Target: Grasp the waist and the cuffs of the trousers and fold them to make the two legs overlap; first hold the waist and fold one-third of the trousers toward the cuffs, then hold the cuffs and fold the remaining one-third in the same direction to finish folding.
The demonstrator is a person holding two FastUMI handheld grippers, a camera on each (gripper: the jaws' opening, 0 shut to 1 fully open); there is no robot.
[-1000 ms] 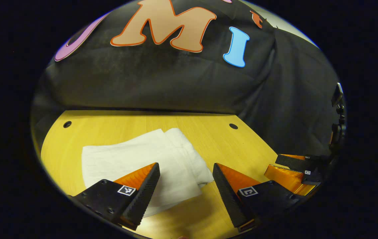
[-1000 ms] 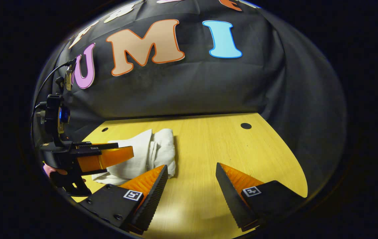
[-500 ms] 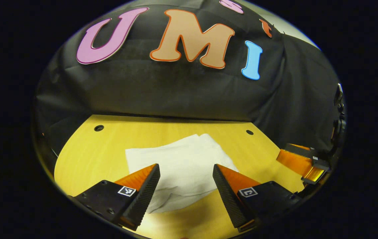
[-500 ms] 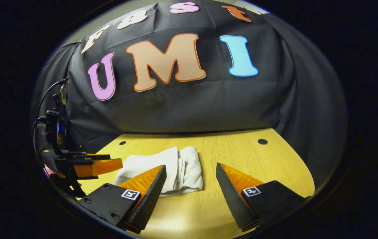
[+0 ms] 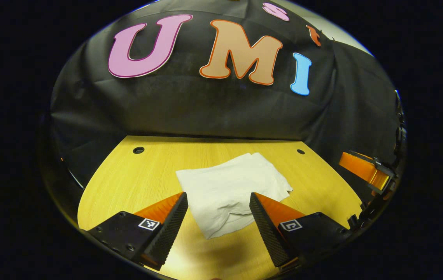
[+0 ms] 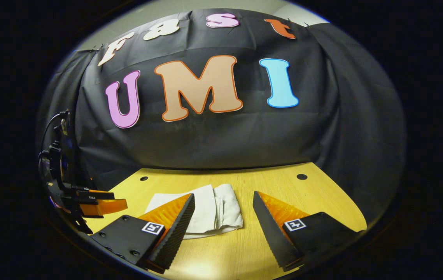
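Both claws have pulled back and lifted since the earlier frames, so the white trousers now sit farther ahead and centred between the left gripper's fingers instead of off to its left.

Left gripper: fingers spread wide, pinching nothing, hovering above the table. Just ahead of the tips and between them lies the trousers' near corner, loose and slightly curled. Beyond that the bundle lies flat in a compact folded stack, layered edges on its far right side. Off to this claw's right, raised above the table edge, is the other gripper.

Right gripper: fingers also spread, gripping nothing, clear of the cloth. Trousers lie just ahead, partly behind its left finger, rolled fold edge facing the gap. Far left of this claw, the left gripper hangs above the table's left side, apart from the trousers. 2 holes show near the table's back edge. Black cloth wall stands behind.
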